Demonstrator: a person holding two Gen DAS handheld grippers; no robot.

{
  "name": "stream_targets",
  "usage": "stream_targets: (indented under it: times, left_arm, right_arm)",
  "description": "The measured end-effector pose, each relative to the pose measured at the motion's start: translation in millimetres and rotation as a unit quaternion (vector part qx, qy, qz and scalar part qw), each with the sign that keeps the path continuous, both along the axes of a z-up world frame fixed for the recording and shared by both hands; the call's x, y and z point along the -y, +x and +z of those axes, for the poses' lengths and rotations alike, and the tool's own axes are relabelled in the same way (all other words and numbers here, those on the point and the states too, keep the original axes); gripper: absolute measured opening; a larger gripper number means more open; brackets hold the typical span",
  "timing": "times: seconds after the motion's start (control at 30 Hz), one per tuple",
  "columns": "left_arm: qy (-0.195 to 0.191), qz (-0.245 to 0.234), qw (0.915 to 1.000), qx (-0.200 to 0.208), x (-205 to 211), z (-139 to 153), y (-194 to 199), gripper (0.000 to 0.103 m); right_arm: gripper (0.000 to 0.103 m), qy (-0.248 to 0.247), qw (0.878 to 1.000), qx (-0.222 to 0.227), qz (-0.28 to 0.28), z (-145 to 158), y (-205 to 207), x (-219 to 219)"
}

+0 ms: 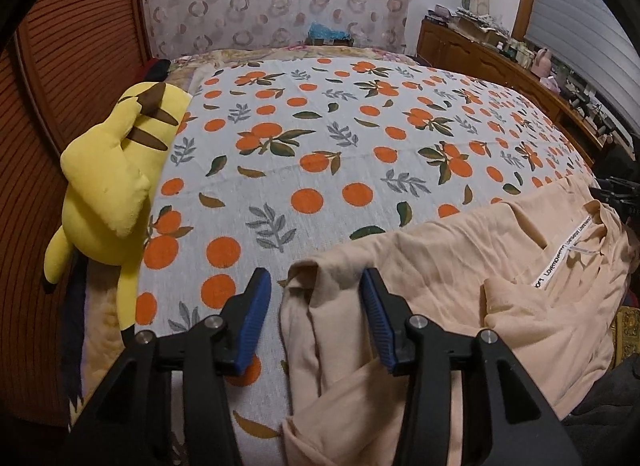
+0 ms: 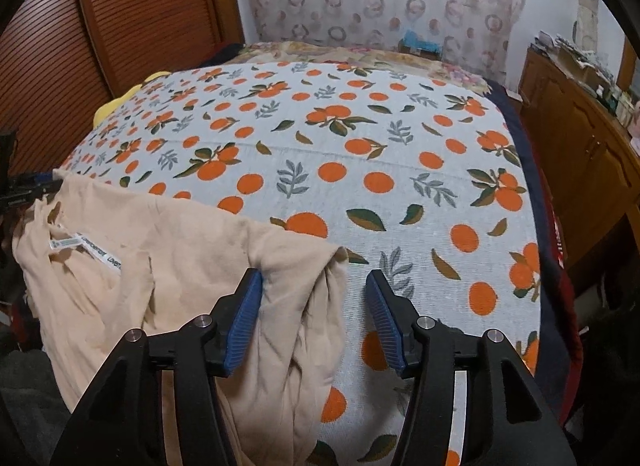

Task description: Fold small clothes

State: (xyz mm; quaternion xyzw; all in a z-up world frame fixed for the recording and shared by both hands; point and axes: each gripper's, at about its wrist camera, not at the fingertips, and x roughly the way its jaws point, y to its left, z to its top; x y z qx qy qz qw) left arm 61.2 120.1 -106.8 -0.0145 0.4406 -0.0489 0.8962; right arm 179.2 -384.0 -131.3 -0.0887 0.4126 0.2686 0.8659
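A peach-coloured garment (image 1: 460,266) with a white printed neck label lies rumpled at the near edge of the bed. It also shows in the right wrist view (image 2: 168,262). My left gripper (image 1: 316,286) is open, its blue pads (image 1: 256,306) on either side of the garment's bunched left corner. My right gripper (image 2: 314,286) is open, with the garment's right corner between its jaws, close to the left pad (image 2: 248,302). Neither is closed on the cloth.
The bed is covered by a white sheet (image 1: 320,153) printed with oranges and leaves. A yellow plush toy (image 1: 116,185) lies at its left edge against a wooden slatted door (image 1: 60,105). A wooden dresser (image 2: 580,153) with clutter stands to the right.
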Motion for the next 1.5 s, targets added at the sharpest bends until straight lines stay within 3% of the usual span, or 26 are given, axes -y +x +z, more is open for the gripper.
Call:
stream_targets:
  times: [0.17, 0.2, 0.23, 0.27, 0.3, 0.33, 0.37, 0.5, 0.63, 0.83, 1.13, 1.5]
  left_arm:
    - [-0.017, -0.008, 0.9998, 0.0, -1.2, 0.8, 1.7, 0.045]
    - [-0.026, -0.018, 0.9995, 0.001, -0.3, 1.1, 1.5, 0.041]
    - [-0.029, -0.023, 0.9993, 0.001, 0.2, 1.4, 1.2, 0.029]
    - [-0.031, -0.025, 0.9992, -0.001, 1.1, 1.9, 1.3, 0.025]
    - [-0.035, -0.025, 0.9991, -0.002, 1.1, 2.8, 1.2, 0.022]
    - [-0.044, -0.024, 0.9988, -0.001, 0.7, 4.6, 0.5, 0.012]
    - [-0.056, -0.026, 0.9981, 0.003, 0.4, 7.4, -0.7, 0.01]
    - [-0.07, -0.035, 0.9958, 0.047, 7.1, 35.4, -13.8, 0.008]
    - [-0.08, -0.048, 0.9909, 0.096, 14.4, 76.1, -30.4, 0.008]
    - [-0.092, -0.074, 0.975, 0.189, 19.0, 154.1, -60.5, 0.008]
    - [-0.08, -0.089, 0.9423, 0.313, 18.9, 268.8, -88.6, 0.008]
    - [-0.082, -0.07, 0.9095, 0.401, -8.3, 346.0, -116.9, 0.008]
  right_arm:
    - [0.056, 0.0, 1.0, 0.0, 0.002, 0.1, 2.7, -1.6]
    - [0.056, -0.001, 1.0, -0.001, 0.003, 0.2, 3.0, -2.7]
    - [0.055, -0.004, 1.0, 0.0, 0.006, 0.2, 3.0, -4.5]
    - [0.051, -0.008, 1.0, 0.003, 0.011, -0.2, 1.9, -7.9]
    - [0.04, -0.009, 1.0, 0.005, 0.018, -0.2, 0.2, -10.7]
    - [0.019, -0.005, 1.0, 0.005, 0.03, 0.2, -2.3, -13.8]
    - [0.013, -0.002, 0.999, 0.004, 0.045, 0.9, -5.5, -17.3]
    - [0.006, 0.003, 0.998, 0.021, 0.052, 10.2, -20.3, -19.2]
    - [0.005, 0.049, 0.996, 0.061, 0.03, 44.8, -43.9, -0.3]
    - [0.004, 0.078, 0.987, 0.143, -0.004, 117.1, -90.6, 27.2]
    - [0.004, 0.12, 0.955, 0.27, -0.031, 238.1, -144.4, 61.8]
    - [0.004, 0.127, 0.922, 0.365, -0.009, 333.1, -177.6, 68.2]
